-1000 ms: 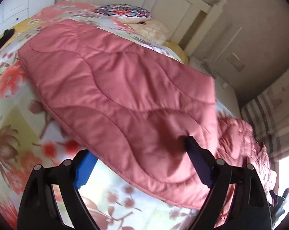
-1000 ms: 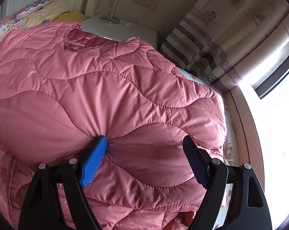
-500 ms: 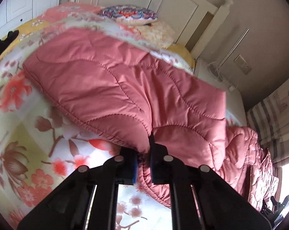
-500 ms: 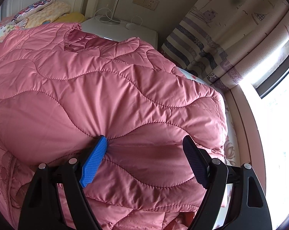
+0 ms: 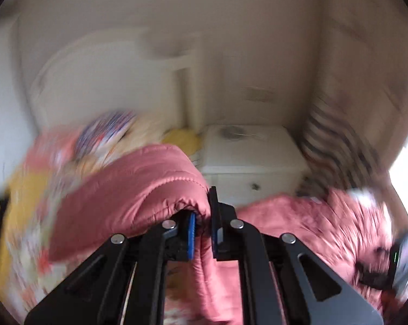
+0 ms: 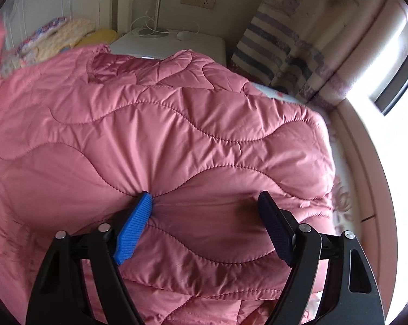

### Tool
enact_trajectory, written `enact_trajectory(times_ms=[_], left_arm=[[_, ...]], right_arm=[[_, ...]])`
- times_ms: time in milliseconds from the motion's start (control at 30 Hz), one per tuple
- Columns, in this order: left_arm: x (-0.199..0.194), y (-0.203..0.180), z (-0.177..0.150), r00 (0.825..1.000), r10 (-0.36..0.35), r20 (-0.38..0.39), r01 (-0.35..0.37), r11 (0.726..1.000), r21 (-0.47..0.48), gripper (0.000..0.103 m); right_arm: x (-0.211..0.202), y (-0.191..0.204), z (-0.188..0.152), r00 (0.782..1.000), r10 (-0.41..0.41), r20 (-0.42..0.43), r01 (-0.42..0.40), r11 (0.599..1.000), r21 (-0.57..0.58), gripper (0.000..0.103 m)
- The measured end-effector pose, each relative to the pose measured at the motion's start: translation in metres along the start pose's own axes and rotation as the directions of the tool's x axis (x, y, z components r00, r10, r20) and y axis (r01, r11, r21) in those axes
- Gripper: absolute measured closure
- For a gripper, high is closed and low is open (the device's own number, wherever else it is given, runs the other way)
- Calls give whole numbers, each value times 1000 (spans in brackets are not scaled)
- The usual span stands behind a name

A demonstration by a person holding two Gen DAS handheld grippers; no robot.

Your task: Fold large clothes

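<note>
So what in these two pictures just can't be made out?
- Left wrist view: the pillows and floral bedding are smeared by motion blur; patterns unreadable.
- Left wrist view: which part of the pink quilted garment the left claw pinches; the bunched fold hides it.
- Right wrist view: the bed under the garment, covered by it.
- Right wrist view: outside the window, washed out by glare.

Bed with white headboard (image 5: 101, 62) at upper left of the left wrist frame, floral sheet (image 5: 28, 216) along the left edge. Spread over it, pink quilted garment (image 6: 176, 140), filling most of the right wrist frame. At upper left there, patterned pillow (image 6: 45, 31) and yellow cushion (image 6: 101, 35).
</note>
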State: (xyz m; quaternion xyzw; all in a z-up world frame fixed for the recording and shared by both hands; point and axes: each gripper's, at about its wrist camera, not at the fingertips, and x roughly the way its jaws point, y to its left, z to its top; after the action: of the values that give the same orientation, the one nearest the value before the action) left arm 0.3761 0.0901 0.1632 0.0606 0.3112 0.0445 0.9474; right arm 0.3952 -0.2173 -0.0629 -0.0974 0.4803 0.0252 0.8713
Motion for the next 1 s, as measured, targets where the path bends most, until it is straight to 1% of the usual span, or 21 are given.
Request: enact_trajectory(times_ms=[33, 67, 100, 133, 167, 200, 233, 267, 333, 433, 500, 600, 667, 733, 800, 867, 900, 933, 967, 1000], left_arm=[[-4, -31, -1, 1000, -7, 5, 6, 997, 74, 95], [-6, -65, -6, 1000, -15, 6, 14, 988, 156, 95], [-8, -100, -18, 999, -35, -3, 34, 971, 235, 95], [-8, -120, -31, 999, -53, -13, 55, 958, 281, 95], [-7, -144, -50, 997, -68, -35, 76, 938, 338, 95], [-6, -156, -65, 996, -72, -56, 87, 927, 364, 95], [-1, -169, -82, 993, -78, -93, 108, 915, 390, 95], [4, -177, -97, 988, -82, -128, 127, 908, 400, 95], [16, -179, -124, 984, -67, -164, 131, 897, 423, 95], [30, -175, -157, 972, -54, -230, 151, 892, 427, 95], [32, -171, -173, 972, -41, -232, 143, 886, 441, 95], [36, -164, -188, 975, -24, -221, 120, 893, 434, 95], [39, -165, -193, 978, -20, -206, 108, 898, 426, 95], [39, -171, -198, 982, -12, -190, 95, 893, 439, 95], [37, -180, -203, 988, 6, -155, 67, 885, 460, 95], [32, -187, -205, 990, 13, -137, 54, 881, 471, 94], [30, -188, -206, 991, 14, -132, 50, 880, 473, 94], [28, -187, -207, 992, 11, -129, 51, 881, 471, 94], [25, -183, -206, 992, 1, -128, 58, 886, 460, 94], [24, -179, -204, 991, -4, -131, 63, 891, 450, 93]], right_arm=[[-7, -5, -1, 1000, 11, 5, -12, 1000, 9, 36], [-15, -11, -3, 1000, 9, 19, -9, 1000, 17, 37], [-25, -18, -6, 999, -5, 39, 4, 1000, 27, 37], [-35, -28, -10, 998, -27, 56, 24, 999, 41, 37], [-43, -38, -15, 997, -42, 68, 38, 998, 55, 37], [-51, -48, -20, 995, -55, 80, 49, 996, 71, 37], [-56, -57, -23, 994, -64, 85, 57, 995, 82, 37], [-63, -67, -28, 992, -85, 91, 76, 993, 96, 37], [-76, -81, -33, 987, -118, 112, 105, 987, 118, 37], [-100, -100, -39, 975, -152, 163, 125, 978, 165, 37], [-112, -104, -39, 971, -147, 191, 114, 978, 173, 37], [-118, -88, -28, 974, -87, 211, 58, 988, 141, 37], [-116, -65, -19, 977, -12, 215, -7, 996, 88, 37], [-115, -41, -8, 972, 61, 227, -73, 996, 46, 37], [-112, -20, 4, 968, 90, 235, -95, 995, 8, 37], [-95, -1, 17, 975, 97, 200, -89, 995, -52, 36], [-84, 6, 21, 982, 90, 169, -79, 994, -71, 37], [-70, 9, 24, 989, 77, 130, -66, 994, -82, 37], [-50, 13, 24, 996, 62, 71, -55, 994, -95, 37], [-31, 16, 22, 998, 55, 19, -53, 992, -112, 37]])
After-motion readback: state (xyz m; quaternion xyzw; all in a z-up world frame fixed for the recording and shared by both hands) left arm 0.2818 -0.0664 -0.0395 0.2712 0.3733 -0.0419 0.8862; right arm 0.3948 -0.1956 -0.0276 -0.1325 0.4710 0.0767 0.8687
